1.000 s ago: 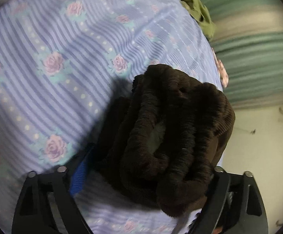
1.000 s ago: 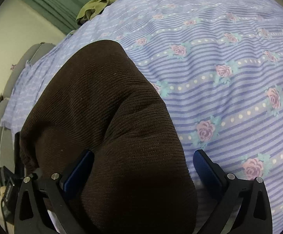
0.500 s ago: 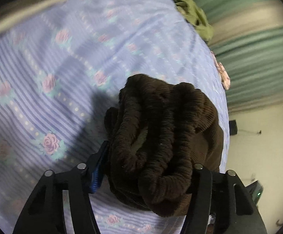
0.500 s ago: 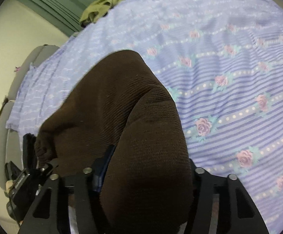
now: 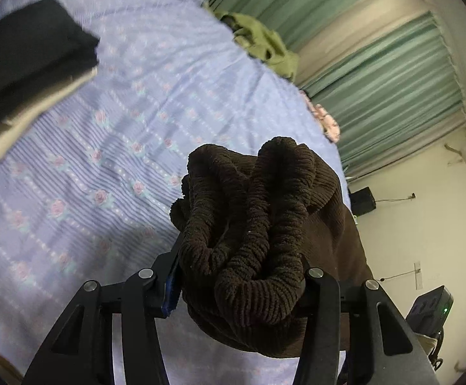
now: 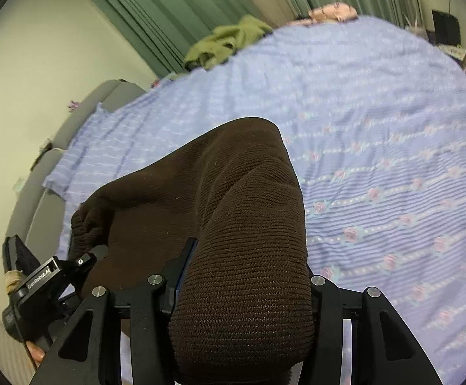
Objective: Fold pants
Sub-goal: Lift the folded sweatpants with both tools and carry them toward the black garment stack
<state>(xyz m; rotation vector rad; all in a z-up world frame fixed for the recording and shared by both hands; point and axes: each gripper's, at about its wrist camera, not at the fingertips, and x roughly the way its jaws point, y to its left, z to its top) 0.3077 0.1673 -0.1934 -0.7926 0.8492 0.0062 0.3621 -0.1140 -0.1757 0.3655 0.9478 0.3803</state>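
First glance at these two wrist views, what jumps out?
The brown knit pants, bunched thick, fill the middle of both views. The left gripper and right gripper are each clamped on a wad of them, above the blue rose-print bedsheet. A folded black-and-cream stack lies at the upper left of the left view.

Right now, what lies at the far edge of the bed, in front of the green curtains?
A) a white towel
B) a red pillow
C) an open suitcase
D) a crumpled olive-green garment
D: both wrist views show a crumpled olive-green garment at the far edge of the bed, just in front of the green curtains.
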